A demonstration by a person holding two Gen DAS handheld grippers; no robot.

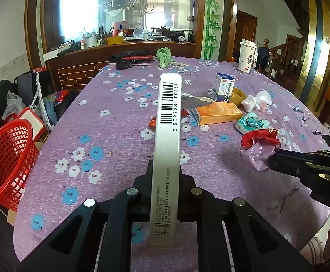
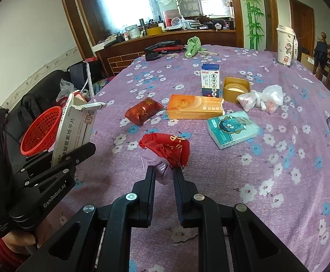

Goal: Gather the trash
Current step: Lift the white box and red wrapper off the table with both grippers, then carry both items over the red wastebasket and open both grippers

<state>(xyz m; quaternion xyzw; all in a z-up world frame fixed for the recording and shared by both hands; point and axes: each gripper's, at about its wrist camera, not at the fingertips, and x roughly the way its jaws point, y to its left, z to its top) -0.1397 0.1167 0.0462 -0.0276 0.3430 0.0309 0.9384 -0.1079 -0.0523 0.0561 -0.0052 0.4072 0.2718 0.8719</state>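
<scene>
My left tongs pinch a white box upright, its torn top visible only from the right tongs, which nip a crumpled wrapper.

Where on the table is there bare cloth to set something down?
Bare cloth lies in the near left part, between the red basket and the white box that the left gripper holds, and between the green rag and the blue-white box. Crowded: around the orange box and tissue pack.
</scene>
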